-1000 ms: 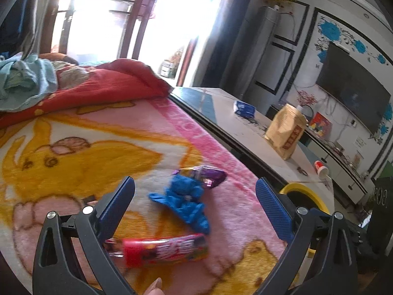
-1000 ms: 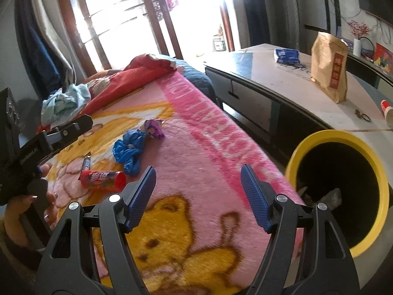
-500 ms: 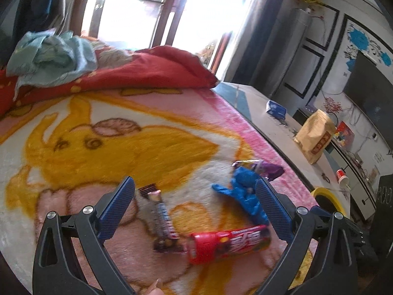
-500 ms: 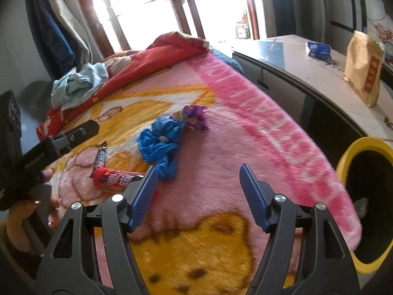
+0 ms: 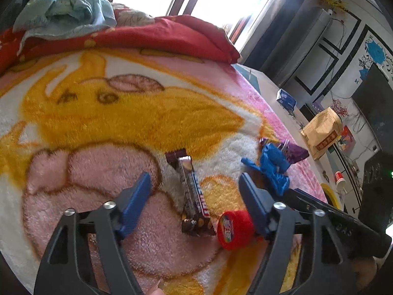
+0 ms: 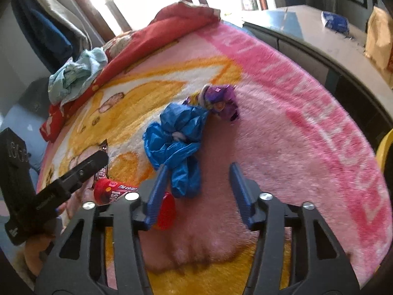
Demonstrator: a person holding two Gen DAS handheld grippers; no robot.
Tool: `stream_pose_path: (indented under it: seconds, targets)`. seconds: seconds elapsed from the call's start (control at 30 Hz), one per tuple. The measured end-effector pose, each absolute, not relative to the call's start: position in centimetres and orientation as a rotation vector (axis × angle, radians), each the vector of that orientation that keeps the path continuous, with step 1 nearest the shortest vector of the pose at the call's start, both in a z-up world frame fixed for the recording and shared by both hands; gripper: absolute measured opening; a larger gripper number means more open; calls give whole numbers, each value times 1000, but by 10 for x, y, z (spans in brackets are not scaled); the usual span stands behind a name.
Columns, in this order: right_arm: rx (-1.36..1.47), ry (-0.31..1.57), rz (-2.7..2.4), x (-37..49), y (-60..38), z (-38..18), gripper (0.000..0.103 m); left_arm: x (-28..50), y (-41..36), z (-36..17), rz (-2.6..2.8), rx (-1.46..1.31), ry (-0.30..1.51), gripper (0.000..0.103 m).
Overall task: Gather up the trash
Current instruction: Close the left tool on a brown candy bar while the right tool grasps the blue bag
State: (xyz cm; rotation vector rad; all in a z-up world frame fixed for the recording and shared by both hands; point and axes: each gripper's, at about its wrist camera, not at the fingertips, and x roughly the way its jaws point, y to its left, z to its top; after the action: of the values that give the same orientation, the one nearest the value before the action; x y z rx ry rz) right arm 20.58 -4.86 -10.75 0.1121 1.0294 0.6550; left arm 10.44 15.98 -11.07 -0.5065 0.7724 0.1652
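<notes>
Trash lies on a pink and yellow blanket (image 5: 122, 113). A brown chocolate bar wrapper (image 5: 192, 191) lies between the fingers of my left gripper (image 5: 194, 194), whose jaws are closing without touching it. A red tube (image 5: 234, 228) lies by the right finger. My right gripper (image 6: 199, 186) hovers over the lower end of a crumpled blue plastic bag (image 6: 176, 135). Its jaws are closing and the pads do not press the bag. A purple wrapper (image 6: 221, 100) lies just beyond the bag. In the right wrist view one left-gripper finger (image 6: 91, 164) half hides the chocolate bar.
A yellow bin (image 5: 331, 194) stands past the blanket's right edge. Beyond it a long table carries a brown paper bag (image 5: 321, 132) and a blue packet (image 5: 286, 99). A red quilt (image 5: 172, 39) and a light blue cloth (image 5: 63, 12) lie at the far end.
Both grippers have come down closer to the trash and their jaws have narrowed. The left now straddles the chocolate bar; the right has swung from the bin side to the blue bag.
</notes>
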Motion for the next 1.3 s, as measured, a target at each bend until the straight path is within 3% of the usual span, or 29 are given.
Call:
stream_pose_path:
  seconds: [0.1, 0.27, 0.33, 0.5, 1.3]
  targets:
    - [100, 1027, 660, 204, -47, -109, 27, 104, 159, -112, 169, -493, 779, 58]
    - [88, 1027, 670, 199, -51, -112, 13, 107, 160, -115, 170, -481, 794, 27]
    - [84, 1025, 674, 197, -53, -113, 10, 108, 159, -117, 157, -480, 803, 19]
    - [67, 1011, 678, 189, -61, -111, 4, 107, 159, -116, 146, -489, 799, 17]
    - [147, 941, 565, 169, -149, -92, 1, 97, 111, -52, 35, -395, 643, 16]
